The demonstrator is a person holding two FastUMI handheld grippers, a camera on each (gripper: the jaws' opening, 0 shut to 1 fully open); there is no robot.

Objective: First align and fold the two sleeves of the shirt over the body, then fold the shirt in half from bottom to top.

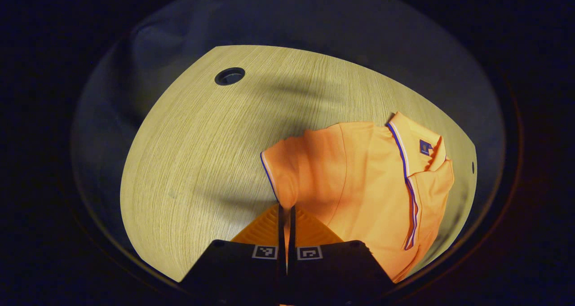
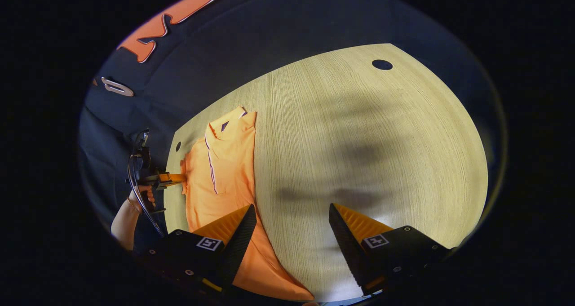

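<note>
An orange polo shirt [image 1: 373,180] with a striped collar and placket lies on the wooden table [image 1: 197,153]. My left gripper [image 1: 286,209] is shut on the trimmed cuff of its sleeve [image 1: 280,171], lifting the cloth into a bunch above the table. In the right gripper view the same shirt [image 2: 224,171] lies at the table's left side, one sleeve folded over the body. There the left gripper [image 2: 182,178] pinches the sleeve at the shirt's far edge, held by a hand [image 2: 143,193]. My right gripper [image 2: 292,214] hovers open over bare table just right of the shirt's edge, holding nothing.
The table [image 2: 359,162] has a round cable hole [image 1: 229,76] far from the shirt, seen also as a dark hole [image 2: 382,64] in the right gripper view. A smaller hole [image 2: 178,146] lies near the collar. Dark cloth walls surround the table. Shadows cross the wood.
</note>
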